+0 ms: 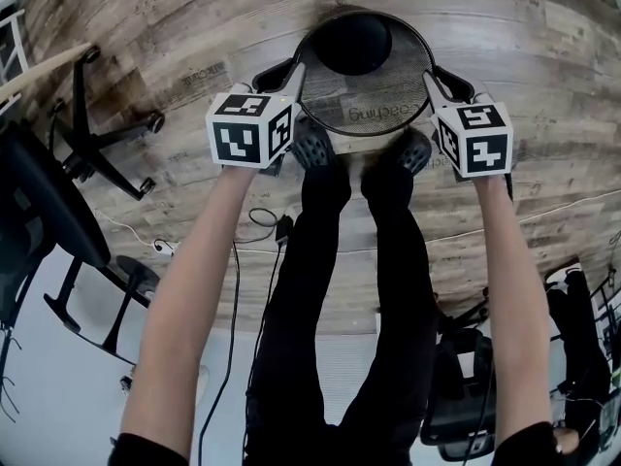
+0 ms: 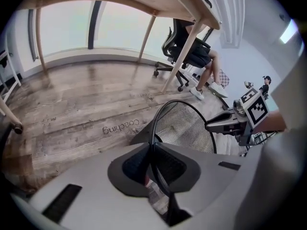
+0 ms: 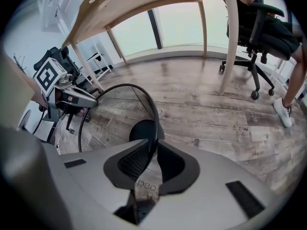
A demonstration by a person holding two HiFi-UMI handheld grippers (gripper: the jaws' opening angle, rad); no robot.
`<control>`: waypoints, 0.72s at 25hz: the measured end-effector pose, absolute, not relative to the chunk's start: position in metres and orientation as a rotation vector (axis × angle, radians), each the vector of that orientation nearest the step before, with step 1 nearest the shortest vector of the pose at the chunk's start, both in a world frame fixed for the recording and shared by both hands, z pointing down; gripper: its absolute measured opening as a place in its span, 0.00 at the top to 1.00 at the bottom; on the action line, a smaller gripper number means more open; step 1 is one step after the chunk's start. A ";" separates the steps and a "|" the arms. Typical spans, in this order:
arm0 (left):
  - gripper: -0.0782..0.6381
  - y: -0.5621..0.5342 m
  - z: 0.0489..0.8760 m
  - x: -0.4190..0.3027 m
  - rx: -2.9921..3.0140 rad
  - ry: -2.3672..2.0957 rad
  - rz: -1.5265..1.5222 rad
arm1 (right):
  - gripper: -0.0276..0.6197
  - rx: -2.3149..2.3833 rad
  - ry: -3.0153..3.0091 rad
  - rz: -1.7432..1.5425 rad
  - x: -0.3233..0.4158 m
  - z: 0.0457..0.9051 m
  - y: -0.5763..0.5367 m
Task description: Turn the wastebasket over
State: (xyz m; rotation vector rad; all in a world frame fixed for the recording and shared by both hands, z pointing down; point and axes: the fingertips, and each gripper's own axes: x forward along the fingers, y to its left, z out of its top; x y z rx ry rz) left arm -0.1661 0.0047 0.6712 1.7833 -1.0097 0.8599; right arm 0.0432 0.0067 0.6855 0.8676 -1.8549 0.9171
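A black wire-mesh wastebasket (image 1: pixel 367 100) stands upright on the wooden floor, mouth up, its dark round base showing through the opening. My left gripper (image 1: pixel 297 76) is shut on the left side of its rim, and my right gripper (image 1: pixel 431 83) is shut on the right side. In the left gripper view the thin rim runs between the pads of the left gripper (image 2: pixel 152 150), with the wastebasket's mesh wall (image 2: pixel 184 126) beyond and the right gripper (image 2: pixel 225 124) on the far side. In the right gripper view the right gripper (image 3: pixel 154 150) pinches the wastebasket's rim (image 3: pixel 117 111), opposite the left gripper (image 3: pixel 79 99).
The person's two shoes (image 1: pixel 315 149) stand just behind the basket. An office chair base (image 1: pixel 102 139) is at the left and cables (image 1: pixel 262 219) lie on the floor. A wooden desk leg (image 2: pixel 180 56) and a seated person's legs (image 2: pixel 211 78) are beyond.
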 end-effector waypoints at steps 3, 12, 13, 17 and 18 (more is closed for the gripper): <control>0.83 -0.006 0.657 -0.160 1.847 -1.014 0.848 | 0.85 0.886 -1.863 0.895 0.049 0.677 0.000; 0.83 -0.041 0.647 -0.153 2.016 -1.093 0.922 | 0.84 0.938 -1.920 0.727 0.054 0.661 -0.025; 0.83 -0.042 0.647 -0.151 2.039 -1.096 0.934 | 0.84 0.946 -1.925 0.710 0.056 0.661 -0.027; 0.83 -0.039 0.654 -0.148 2.078 -1.093 0.974 | 0.84 0.966 -1.933 0.699 0.057 0.662 -0.025; 0.83 -0.038 0.656 -0.149 2.075 -1.094 0.978 | 0.84 0.965 -1.932 0.706 0.056 0.664 -0.023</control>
